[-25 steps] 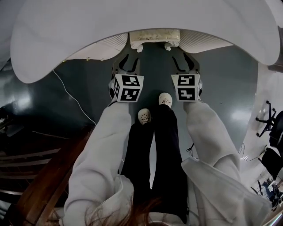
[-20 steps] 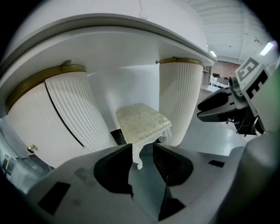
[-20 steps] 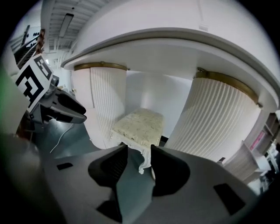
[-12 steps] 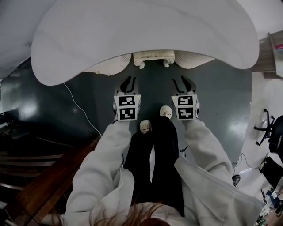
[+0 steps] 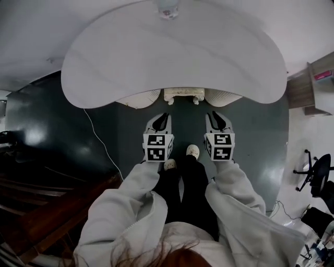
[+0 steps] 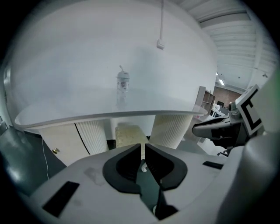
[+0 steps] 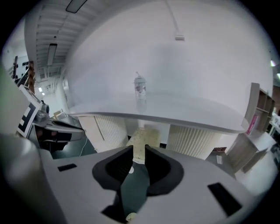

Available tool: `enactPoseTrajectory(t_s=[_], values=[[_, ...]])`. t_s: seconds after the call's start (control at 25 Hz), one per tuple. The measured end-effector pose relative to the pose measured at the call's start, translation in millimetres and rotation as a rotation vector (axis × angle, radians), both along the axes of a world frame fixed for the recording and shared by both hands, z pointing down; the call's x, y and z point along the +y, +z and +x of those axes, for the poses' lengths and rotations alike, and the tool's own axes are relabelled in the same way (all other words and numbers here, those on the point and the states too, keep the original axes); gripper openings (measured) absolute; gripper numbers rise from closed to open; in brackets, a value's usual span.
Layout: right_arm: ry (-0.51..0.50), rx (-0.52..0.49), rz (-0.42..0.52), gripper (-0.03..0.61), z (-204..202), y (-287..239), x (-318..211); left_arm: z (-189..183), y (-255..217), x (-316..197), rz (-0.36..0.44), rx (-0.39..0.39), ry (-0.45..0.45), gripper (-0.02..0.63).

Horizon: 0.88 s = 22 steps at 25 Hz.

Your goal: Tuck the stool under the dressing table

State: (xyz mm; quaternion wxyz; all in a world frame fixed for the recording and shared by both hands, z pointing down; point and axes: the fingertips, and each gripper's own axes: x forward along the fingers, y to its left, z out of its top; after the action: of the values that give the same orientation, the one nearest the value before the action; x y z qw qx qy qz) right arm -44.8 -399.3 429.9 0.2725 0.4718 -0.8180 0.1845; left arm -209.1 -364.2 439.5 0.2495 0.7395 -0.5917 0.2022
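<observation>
1. Apparently the main step is done. In the head view the stool (image 5: 183, 95) sits in the knee gap of the dressing table (image 5: 172, 57), between the left fluted pedestal (image 5: 138, 98) and the right fluted pedestal (image 5: 222, 96). Only its near edge shows past the tabletop's near rim.
2. Both gripper views agree: the cream stool (image 6: 129, 134) lies beyond the jaws, below the overhanging top and well apart from them.
3. The left gripper (image 5: 161, 121) is near the table but clear of the stool. Its jaws have just been closing and are now almost together, with only a sliver between them and nothing in it (image 6: 143, 146).
4. The right gripper (image 5: 217, 120) is likewise clear of the stool. Its jaws have also just been closing and remain a little apart. The stool (image 7: 146, 135) is seen through the gap but lies far beyond it, so nothing is gripped (image 7: 139, 148).
5. A small bottle (image 5: 168, 8) stands upright at the far side of the tabletop, which suggests the table was not jolted.
6. Little seems left. At most, a short push farther in would hide the near edge that shows. How deep the stool's far end reaches cannot be told, as the tabletop covers it.
</observation>
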Motion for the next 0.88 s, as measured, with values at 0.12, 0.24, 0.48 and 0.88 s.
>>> enactPoseTrajectory(t_s=[0.12, 0.24, 0.48, 0.88], values=[[0.019, -0.048, -0.017, 0.132, -3.0, -16.0, -8.0, 0.1, -20.7, -6.8, 0.019, 0.008, -0.006, 0.034], [0.029, -0.074, -0.007, 0.131, -3.0, -35.8, -18.6, -1.4, -40.6, -15.1, 0.026, 0.029, -0.017, 0.031], [0.049, -0.141, 0.079, 0.084, 3.5, -95.7, -31.3, 4.1, -97.0, -24.3, 0.119, 0.026, 0.017, 0.026], [-0.027, -0.143, 0.215, 0.051, 26.7, -161.0, -28.5, 11.9, -158.7, -23.0, 0.254, 0.039, 0.015, 0.025]])
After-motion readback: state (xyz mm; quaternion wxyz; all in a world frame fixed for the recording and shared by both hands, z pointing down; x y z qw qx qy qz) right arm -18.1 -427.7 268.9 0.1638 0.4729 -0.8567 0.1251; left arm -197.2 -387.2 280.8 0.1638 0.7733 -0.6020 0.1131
